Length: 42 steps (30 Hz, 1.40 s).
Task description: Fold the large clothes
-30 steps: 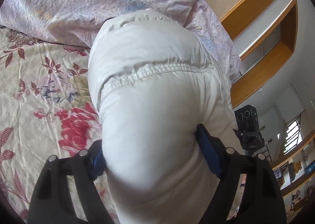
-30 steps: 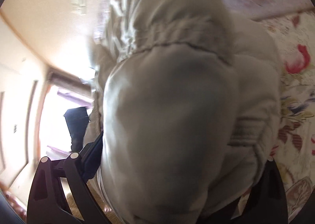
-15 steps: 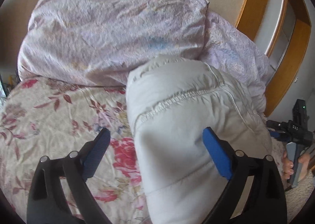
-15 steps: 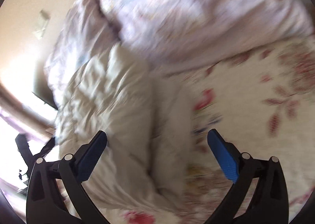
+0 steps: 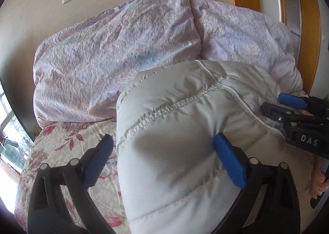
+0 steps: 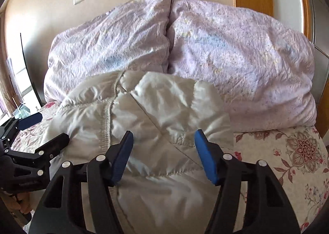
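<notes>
**Puffy jacket, folded at the bed's head**

Quilted and soft, the jacket [image 5: 185, 141] lies on the bed [image 5: 61, 141] against the pillows [image 5: 115, 59]. We keep both grippers [image 5: 162, 158] [image 6: 163, 151] spread, holding nothing. It looks light, slippery, springy; we'd pinch at stitched seams.

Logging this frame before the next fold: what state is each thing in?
Left gripper: open, fingers astride the jacket's edge, nothing clamped.
Right gripper: open, over the jacket, nothing clamped.
White puffer jacket: folded into a puffy bundle, lying on the bed against the pillows.
Pillows: two, side by side against the wall.
Floral bedsheet: spread under everything.
</notes>
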Available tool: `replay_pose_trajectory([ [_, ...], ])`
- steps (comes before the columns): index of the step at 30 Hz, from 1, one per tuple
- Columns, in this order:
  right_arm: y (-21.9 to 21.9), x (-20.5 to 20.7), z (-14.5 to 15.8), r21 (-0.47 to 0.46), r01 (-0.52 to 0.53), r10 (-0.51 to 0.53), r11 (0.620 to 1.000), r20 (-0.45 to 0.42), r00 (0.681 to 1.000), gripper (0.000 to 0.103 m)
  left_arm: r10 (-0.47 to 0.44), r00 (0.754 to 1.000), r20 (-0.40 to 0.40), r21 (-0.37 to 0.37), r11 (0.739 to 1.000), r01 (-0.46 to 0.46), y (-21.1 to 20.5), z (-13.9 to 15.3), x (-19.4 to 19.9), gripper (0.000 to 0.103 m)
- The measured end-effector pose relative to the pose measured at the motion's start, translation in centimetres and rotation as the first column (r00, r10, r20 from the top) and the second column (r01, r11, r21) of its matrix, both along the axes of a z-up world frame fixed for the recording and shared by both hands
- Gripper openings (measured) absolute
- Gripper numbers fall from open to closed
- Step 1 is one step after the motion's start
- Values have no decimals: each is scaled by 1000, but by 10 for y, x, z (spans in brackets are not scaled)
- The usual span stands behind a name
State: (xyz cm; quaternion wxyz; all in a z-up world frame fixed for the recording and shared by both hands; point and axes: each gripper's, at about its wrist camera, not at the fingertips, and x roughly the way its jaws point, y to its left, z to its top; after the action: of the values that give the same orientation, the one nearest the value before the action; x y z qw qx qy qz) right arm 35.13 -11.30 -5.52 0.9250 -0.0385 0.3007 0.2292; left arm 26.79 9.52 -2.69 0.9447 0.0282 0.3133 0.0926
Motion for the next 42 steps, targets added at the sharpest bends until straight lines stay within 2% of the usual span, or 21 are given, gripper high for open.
replay_pose_trajectory([
  [2,7,12,-14,7,-9,10,1000,-36,999,66,-4,1000,-19,-24,1000,4,2,-6,6,101],
  [5,3,22,-25,14,-36,37,999,-78,996,71,-17,998,-62,-106,994,11,10,-16,17,101],
  [14,8,36,-47,15,-95,96,995,-106,990,74,13,998,-62,-82,996,-18,5,-38,28,101],
  [22,7,32,-56,40,-99,103,994,-102,989,75,30,998,-47,-53,998,-33,0,-46,28,101],
  [27,1,17,-42,11,-62,63,998,-116,991,76,25,999,-38,-54,998,-27,1,-36,18,101],
  [33,-40,-27,-21,102,-65,74,993,-87,993,76,20,1000,-15,-82,996,-21,-2,-24,-10,101],
  [36,-50,-32,-29,102,-60,70,993,-100,993,75,6,1000,-8,-45,999,-6,-7,-27,-13,101],
  [39,-43,-25,-44,62,-75,83,995,-127,989,76,-5,1000,-22,-74,997,4,-5,-32,-8,101],
  [42,-40,-13,-54,61,-98,107,993,-156,982,78,-14,999,-29,-86,996,12,-1,-38,-3,101],
])
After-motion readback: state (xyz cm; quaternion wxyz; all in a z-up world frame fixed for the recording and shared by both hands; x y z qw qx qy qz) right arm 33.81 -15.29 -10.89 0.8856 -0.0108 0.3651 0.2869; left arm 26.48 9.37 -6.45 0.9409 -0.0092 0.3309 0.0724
